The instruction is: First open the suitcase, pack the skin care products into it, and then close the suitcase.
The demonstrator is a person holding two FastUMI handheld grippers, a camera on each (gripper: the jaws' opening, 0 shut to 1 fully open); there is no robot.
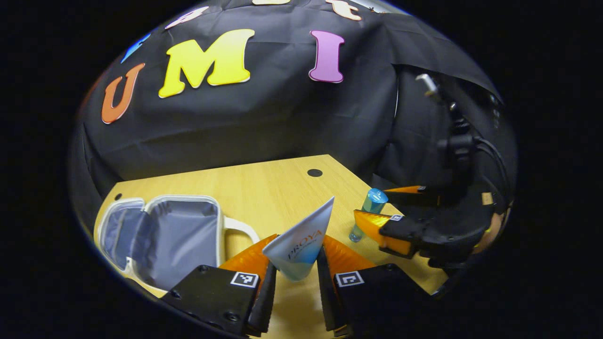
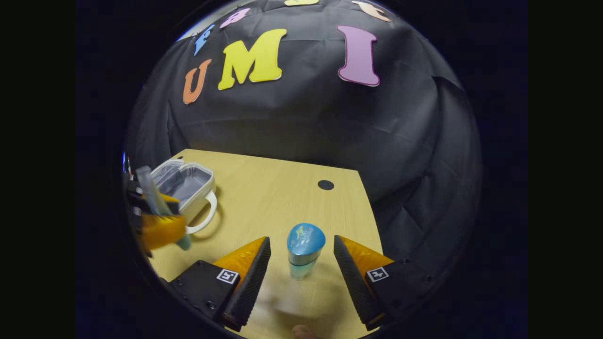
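My left gripper (image 1: 297, 264) is shut on a white-and-blue tube (image 1: 304, 235), which it holds upright above the table with the flat crimped end up. To its left the small white suitcase (image 1: 162, 233) lies open, showing its grey lining. In the right gripper view, my right gripper (image 2: 301, 241) is open, its fingers standing on either side of a blue-capped bottle (image 2: 305, 249) with gaps on both sides. That bottle (image 1: 370, 209) stands upright on the table. The same view has the left gripper (image 2: 160, 228) with the tube (image 2: 150, 188) in front of the suitcase (image 2: 186, 181).
The wooden table (image 2: 282, 188) has a round dark hole (image 2: 325, 184) near its far right corner, and its right edge runs close to the bottle. Black cloth hangs behind and to the right. The suitcase handle (image 2: 207, 216) sticks out toward the grippers.
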